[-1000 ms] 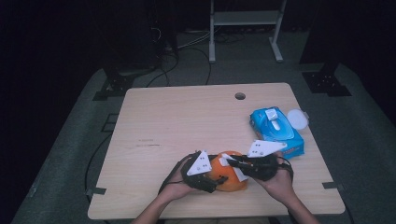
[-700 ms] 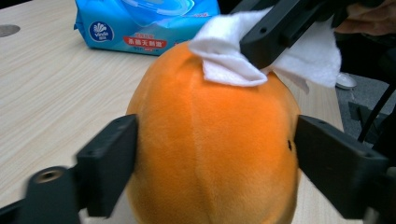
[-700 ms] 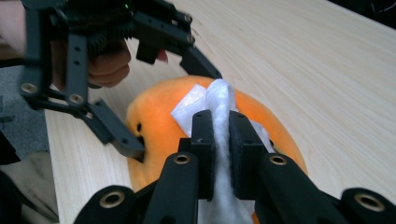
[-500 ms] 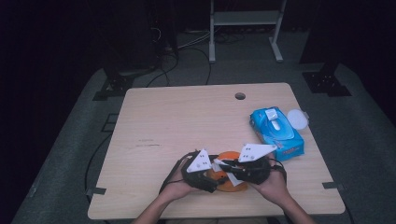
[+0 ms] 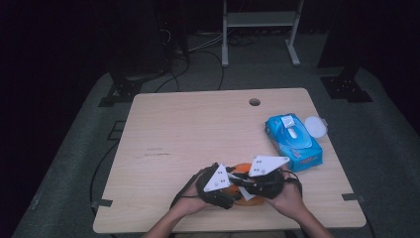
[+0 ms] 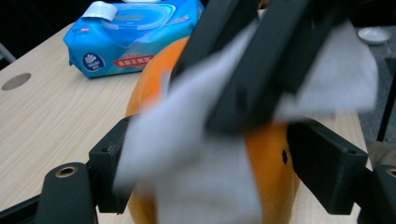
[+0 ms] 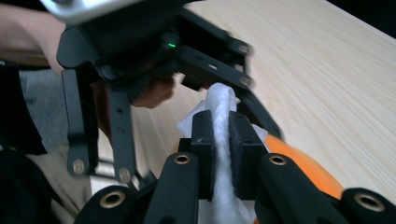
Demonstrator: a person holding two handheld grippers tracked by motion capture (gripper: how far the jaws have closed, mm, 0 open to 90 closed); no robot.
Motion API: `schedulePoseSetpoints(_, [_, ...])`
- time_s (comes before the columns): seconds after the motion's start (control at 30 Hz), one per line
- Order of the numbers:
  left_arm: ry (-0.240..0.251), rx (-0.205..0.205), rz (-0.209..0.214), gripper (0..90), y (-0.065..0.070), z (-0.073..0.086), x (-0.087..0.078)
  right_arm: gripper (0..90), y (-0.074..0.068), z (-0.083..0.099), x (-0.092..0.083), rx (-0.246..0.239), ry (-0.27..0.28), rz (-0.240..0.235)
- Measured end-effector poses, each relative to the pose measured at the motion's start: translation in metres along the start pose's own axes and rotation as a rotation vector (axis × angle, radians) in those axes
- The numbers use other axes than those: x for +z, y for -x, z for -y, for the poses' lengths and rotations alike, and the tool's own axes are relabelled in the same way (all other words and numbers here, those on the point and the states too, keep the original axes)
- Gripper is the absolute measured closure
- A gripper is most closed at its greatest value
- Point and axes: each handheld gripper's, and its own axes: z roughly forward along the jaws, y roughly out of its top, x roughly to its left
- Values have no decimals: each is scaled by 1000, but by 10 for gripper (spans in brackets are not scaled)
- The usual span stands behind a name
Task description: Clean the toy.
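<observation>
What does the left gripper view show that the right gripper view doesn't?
Left gripper view: the blue wet-wipe pack behind the orange fruit, with the left gripper clamping the fruit's sides, and the table's cable hole.
Right gripper view: the right gripper pinching a white wipe, the person's hand, and a green light.
Shared: the fruit, the wipe, the wooden table.

Beyond the left gripper, up and to its left, the soft blue plastic pack of wet wipes bears a round white logo and a red strip with small white characters; both are too small and blurred to read, and nothing else carries legible text
</observation>
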Motion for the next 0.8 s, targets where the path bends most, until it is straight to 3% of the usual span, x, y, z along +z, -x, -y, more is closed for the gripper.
schedulePoseSetpoints(0.07, [-2,-1,-4,226,0,1,-1,812,-3,-3,5,-27,-16,9])
schedulePoseSetpoints(0.2, [2,-15,0,232,-2,3,-2,812,10,1,-6,-6,-11,66])
schedulePoseSetpoints(0.3, [12,-46,12,233,-5,8,-2,812,27,12,-22,42,-10,121])
schedulePoseSetpoints(0.4, [17,-56,20,234,-7,10,-2,812,36,22,-28,91,-1,115])
schedulePoseSetpoints(0.47, [19,-61,28,233,-8,10,-1,812,36,23,-27,94,0,114])
schedulePoseSetpoints(0.5, [11,-97,57,205,-10,9,-2,813,33,22,-26,81,-3,118])
schedulePoseSetpoints(0.57, [17,-150,67,158,-14,6,-5,813,28,19,-23,69,-2,109])
schedulePoseSetpoints(0.63, [62,-205,78,140,-18,4,-8,812,20,17,-17,55,11,66])
schedulePoseSetpoints(0.67, [61,-204,79,141,-18,4,-7,812,17,15,-15,46,15,50])
schedulePoseSetpoints(0.73, [35,-156,66,191,-16,6,-6,811,10,10,-10,13,-6,50])
schedulePoseSetpoints(0.77, [34,-154,69,221,-16,8,-6,812,8,9,-9,-7,-15,66])
schedulePoseSetpoints(0.8, [41,-178,77,235,-18,10,-7,812,9,9,-10,-6,-17,69])
